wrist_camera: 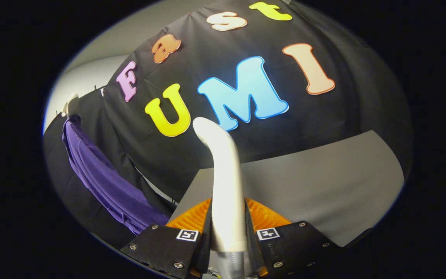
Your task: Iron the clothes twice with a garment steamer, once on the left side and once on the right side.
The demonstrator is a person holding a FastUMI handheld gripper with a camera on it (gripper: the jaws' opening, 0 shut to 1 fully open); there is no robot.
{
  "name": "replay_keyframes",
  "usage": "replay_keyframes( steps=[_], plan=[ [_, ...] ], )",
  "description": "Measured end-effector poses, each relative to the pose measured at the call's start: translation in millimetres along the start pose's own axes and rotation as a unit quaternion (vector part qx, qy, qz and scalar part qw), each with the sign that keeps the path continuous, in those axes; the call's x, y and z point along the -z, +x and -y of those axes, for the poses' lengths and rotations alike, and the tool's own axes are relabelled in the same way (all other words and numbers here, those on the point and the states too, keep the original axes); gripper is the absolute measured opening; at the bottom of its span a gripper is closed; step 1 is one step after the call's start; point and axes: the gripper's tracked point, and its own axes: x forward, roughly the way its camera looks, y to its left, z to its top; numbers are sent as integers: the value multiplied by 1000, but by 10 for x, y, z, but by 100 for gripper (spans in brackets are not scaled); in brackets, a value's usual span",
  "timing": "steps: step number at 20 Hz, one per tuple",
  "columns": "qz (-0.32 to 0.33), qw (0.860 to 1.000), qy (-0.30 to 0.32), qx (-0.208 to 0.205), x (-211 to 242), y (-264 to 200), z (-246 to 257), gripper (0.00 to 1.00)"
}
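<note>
We are observing: steamer standing clamped between both fingers of gripper, rising ahead | garment hanging left of steamer, against booth wall | table lying beyond the fingers.

One steamer, one purple garment, two fingers.

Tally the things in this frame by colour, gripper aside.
White: 2, the garment steamer clamped between the jaws of the gripper, and a hanger hook above the garment.
Purple: 1, the garment hanging off to the steamer's left.
Grey: 1, the table beyond the jaws.
Total: 4
</note>
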Motion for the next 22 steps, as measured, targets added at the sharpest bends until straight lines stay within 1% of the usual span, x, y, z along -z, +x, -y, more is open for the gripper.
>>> replay_keyframes(
  steps=[4,8,11,13,17,22],
  plan=[
    [39,998,-41,-4,69,-378,-500,40],
    [121,992,-35,25,-28,-802,-887,40],
    [161,985,-47,28,-13,-1087,-1259,40],
    [179,981,-63,39,15,-1238,-1484,40],
    [227,968,-95,46,106,-1420,-2037,40],
    [262,956,-127,45,152,-1512,-2689,40]
  ],
)
